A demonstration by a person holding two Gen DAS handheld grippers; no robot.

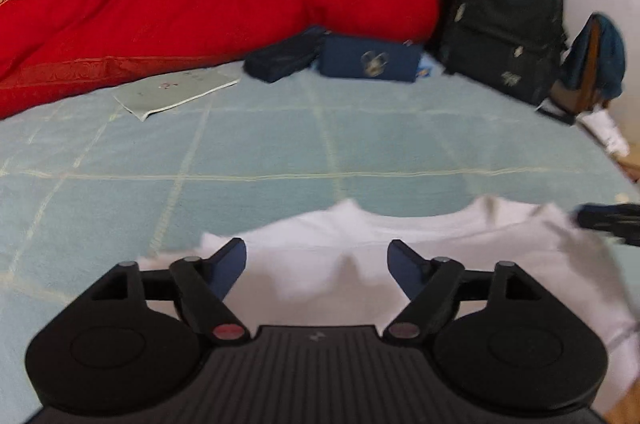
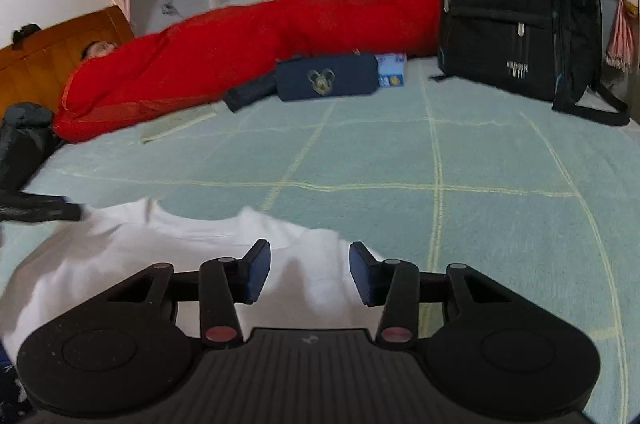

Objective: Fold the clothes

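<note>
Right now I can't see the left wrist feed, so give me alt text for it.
The left gripper hangs open over a white shirt spread on a pale green checked bedspread, nothing between its fingers. Behind lie a red quilt, a navy pouch and a black backpack.

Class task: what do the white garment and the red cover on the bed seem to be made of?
White garment: soft matte knit, probably cotton jersey; it drapes in soft folds. Red cover: puffy quilted fabric with a slight sheen and a woven border, possibly satin.
</note>
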